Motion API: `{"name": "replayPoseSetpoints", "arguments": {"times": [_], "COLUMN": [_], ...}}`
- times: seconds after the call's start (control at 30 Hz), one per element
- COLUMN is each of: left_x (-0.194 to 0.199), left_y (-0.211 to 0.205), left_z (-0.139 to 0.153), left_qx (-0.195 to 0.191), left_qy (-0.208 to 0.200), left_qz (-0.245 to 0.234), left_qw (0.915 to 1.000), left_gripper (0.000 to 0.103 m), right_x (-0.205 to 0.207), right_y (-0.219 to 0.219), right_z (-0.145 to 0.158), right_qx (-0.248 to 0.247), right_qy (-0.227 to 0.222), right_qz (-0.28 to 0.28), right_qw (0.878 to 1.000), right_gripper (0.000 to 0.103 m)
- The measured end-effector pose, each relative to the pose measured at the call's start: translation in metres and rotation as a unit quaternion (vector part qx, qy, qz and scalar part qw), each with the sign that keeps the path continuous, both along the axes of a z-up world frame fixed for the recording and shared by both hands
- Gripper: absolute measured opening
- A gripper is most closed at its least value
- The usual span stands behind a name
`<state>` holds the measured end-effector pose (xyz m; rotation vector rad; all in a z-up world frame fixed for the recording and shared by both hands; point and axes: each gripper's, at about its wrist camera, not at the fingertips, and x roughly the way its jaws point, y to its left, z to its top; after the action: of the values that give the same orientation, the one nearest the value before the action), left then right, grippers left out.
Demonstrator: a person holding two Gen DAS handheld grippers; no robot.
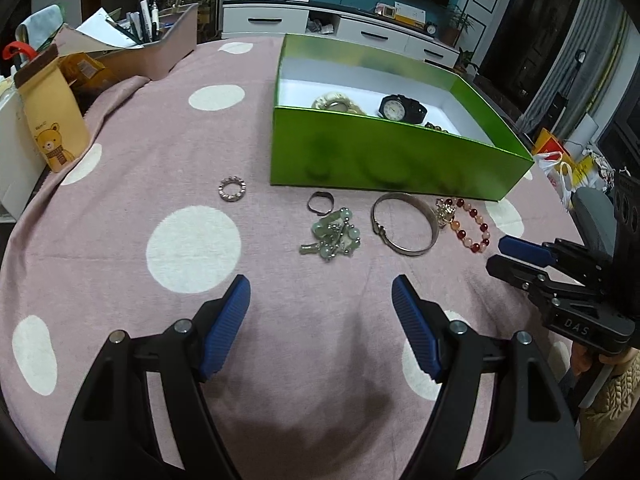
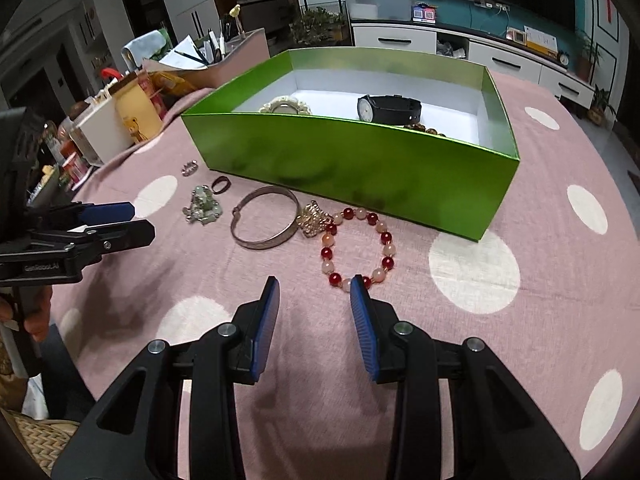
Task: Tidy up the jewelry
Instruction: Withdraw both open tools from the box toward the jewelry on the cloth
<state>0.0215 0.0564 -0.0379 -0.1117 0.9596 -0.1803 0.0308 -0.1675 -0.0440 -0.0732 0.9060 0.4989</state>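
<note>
A green box [image 1: 392,152] [image 2: 360,168] holds a black watch [image 1: 402,108] [image 2: 388,109], a cream bracelet [image 1: 336,102] and brown beads [image 2: 424,130]. On the pink dotted cloth in front of it lie a sparkly ring [image 1: 222,190], a dark ring [image 1: 309,202], a green jade piece [image 1: 332,236] [image 2: 203,205], a silver bangle [image 1: 416,250] [image 2: 264,244] and a red-and-pink bead bracelet [image 1: 461,234] [image 2: 386,262]. My left gripper [image 1: 320,284] hangs open short of the jade piece. My right gripper [image 2: 315,282] is open and empty, one fingertip beside the bead bracelet's near edge.
At the table's far left stand a bear-printed paper bag [image 1: 52,120], a cardboard box of pens [image 1: 152,40] and other clutter. Each gripper shows in the other's view, the right gripper [image 1: 516,256] and the left gripper [image 2: 132,220]. A white cabinet [image 1: 360,28] stands behind the table.
</note>
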Motion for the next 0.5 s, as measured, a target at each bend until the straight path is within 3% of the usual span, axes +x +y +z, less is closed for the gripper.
{"name": "replayPoseSetpoints", "arguments": {"times": [0.37, 0.5], "left_x": [0.015, 0.022], "left_y": [-0.007, -0.008], "left_z": [-0.009, -0.011], "left_qx": [0.005, 0.005], "left_qy": [0.001, 0.002], "left_qz": [-0.012, -0.014], "left_qw": [0.9999, 0.9999], "left_gripper": [0.074, 0.074], "right_x": [0.018, 0.020], "right_y": [0.017, 0.024], "right_z": [-0.010, -0.016], "right_qx": [-0.032, -0.054], "right_qy": [-0.013, -0.021], "right_qz": [0.020, 0.026], "right_qw": [0.999, 0.998], "right_gripper": [0.037, 0.025]}}
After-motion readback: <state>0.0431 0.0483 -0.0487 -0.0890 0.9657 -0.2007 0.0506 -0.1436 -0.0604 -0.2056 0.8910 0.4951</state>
